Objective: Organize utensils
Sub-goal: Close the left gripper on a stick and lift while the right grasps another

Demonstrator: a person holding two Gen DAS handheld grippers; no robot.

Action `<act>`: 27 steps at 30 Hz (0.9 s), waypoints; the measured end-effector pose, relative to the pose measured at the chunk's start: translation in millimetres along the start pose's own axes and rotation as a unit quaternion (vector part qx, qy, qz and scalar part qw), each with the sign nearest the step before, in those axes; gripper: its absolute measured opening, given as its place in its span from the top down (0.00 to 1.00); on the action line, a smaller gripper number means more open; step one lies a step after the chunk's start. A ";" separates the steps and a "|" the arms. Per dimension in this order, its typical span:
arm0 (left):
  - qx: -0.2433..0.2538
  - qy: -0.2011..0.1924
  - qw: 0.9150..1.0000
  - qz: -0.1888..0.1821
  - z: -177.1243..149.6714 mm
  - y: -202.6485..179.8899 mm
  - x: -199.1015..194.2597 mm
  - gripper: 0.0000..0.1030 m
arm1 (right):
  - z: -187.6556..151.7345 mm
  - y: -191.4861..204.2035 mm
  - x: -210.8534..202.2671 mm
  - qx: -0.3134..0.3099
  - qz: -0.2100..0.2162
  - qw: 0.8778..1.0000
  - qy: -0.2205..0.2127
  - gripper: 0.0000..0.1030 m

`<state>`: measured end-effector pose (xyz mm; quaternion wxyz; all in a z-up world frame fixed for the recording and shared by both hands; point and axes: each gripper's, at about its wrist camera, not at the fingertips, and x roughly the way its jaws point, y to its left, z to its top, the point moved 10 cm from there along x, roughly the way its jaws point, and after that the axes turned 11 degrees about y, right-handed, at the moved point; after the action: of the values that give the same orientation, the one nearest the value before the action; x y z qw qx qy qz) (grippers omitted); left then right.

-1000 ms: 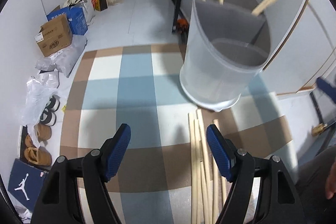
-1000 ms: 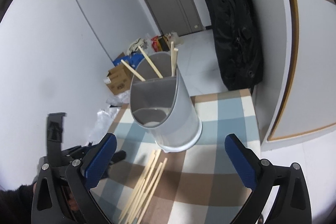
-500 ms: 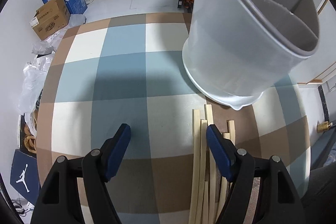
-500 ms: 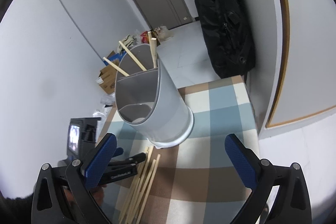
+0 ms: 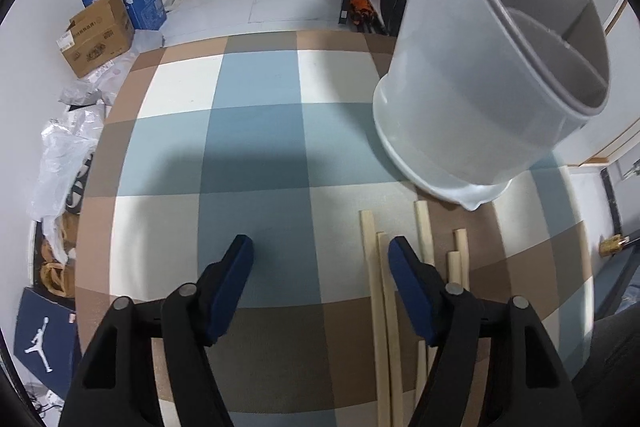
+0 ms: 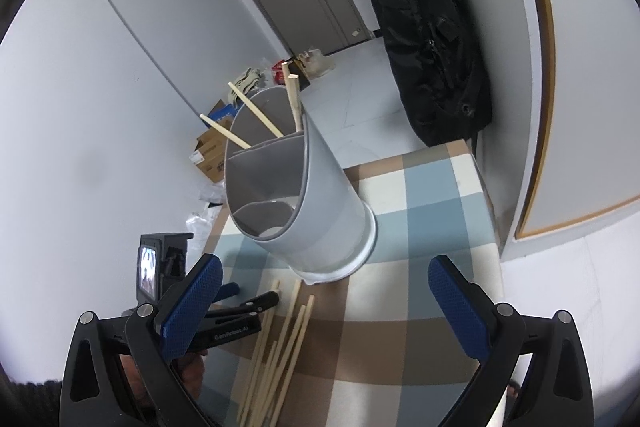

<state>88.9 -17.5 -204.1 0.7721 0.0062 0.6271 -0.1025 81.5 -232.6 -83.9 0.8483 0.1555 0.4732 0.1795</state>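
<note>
Left gripper (image 5: 320, 255) dropped lower beside the chopsticks (image 5: 384, 307), jaws wide, nothing held; right gripper (image 6: 324, 283) also gaping empty. Sticks look light, stiff, slippery, so pinch mid-length.

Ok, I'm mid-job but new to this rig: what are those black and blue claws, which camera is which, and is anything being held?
There is no robot here. A person holds a two-finger gripper in each hand, and each carries a fisheye camera looking out along its fingers. One picture comes from the left gripper, the other from the right gripper. The blue parts are the finger pads. Both grippers are open and hold nothing. On the checked tablecloth stands a grey utensil holder with a few chopsticks inside, and loose chopsticks lie in front of it. The left gripper sits low beside them, one finger over the pile.
</note>
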 end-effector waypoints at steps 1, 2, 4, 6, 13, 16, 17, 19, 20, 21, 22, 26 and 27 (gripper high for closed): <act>-0.002 0.000 1.000 -0.009 2.0 -2.0 -0.7 0.42 | -0.2 0.8 0.3 -0.001 0.000 1.000 0.000 0.00; -0.009 0.001 1.000 -0.017 4.6 -2.7 -1.2 0.43 | -0.8 0.7 0.6 0.000 0.000 1.000 0.000 0.00; -0.021 0.007 0.999 -0.024 9.3 -1.6 0.6 0.43 | -2.1 1.0 1.4 0.003 0.000 1.000 0.001 0.00; -0.027 0.010 0.999 -0.023 13.4 -0.1 3.5 0.43 | -3.4 2.4 2.1 0.003 0.000 1.000 0.003 0.00; -0.011 0.042 0.998 0.037 10.8 -5.7 7.6 0.59 | -4.6 6.9 2.8 -0.007 0.004 1.000 0.005 0.00; -0.009 0.056 0.997 0.054 7.0 -8.3 6.8 0.73 | -5.0 9.4 4.0 -0.004 0.016 1.000 0.010 0.00; -0.008 0.059 0.997 0.052 6.9 -8.9 7.0 0.80 | -4.9 10.2 3.5 -0.004 0.020 1.000 0.009 0.00; -0.001 0.060 0.997 0.052 6.8 -11.2 7.6 0.87 | -4.9 12.0 2.4 -0.004 0.026 1.000 0.007 0.00; 0.004 0.060 0.997 0.049 5.7 -14.1 7.9 0.93 | -5.0 12.8 2.3 -0.005 0.026 1.000 0.007 0.00; 0.007 0.061 0.997 0.047 8.7 -11.9 8.8 0.96 | -5.1 13.0 2.0 -0.006 0.026 1.000 0.007 0.00; 0.009 0.060 0.997 0.046 8.0 -12.9 8.8 0.97 | -4.9 12.8 2.0 -0.007 0.026 1.000 0.007 0.00; -0.001 0.058 0.998 0.020 14.1 -1.9 10.6 0.98 | -5.6 10.9 -0.4 -0.003 0.026 1.000 0.005 0.00; -0.006 0.057 0.998 0.012 14.8 0.0 10.6 0.98 | -5.4 9.8 -0.9 -0.001 0.026 1.000 0.004 0.00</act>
<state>105.3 -21.2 -211.3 0.7361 0.0154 0.6709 -0.0890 74.9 -223.8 -81.7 0.8416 0.1660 0.4724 0.2023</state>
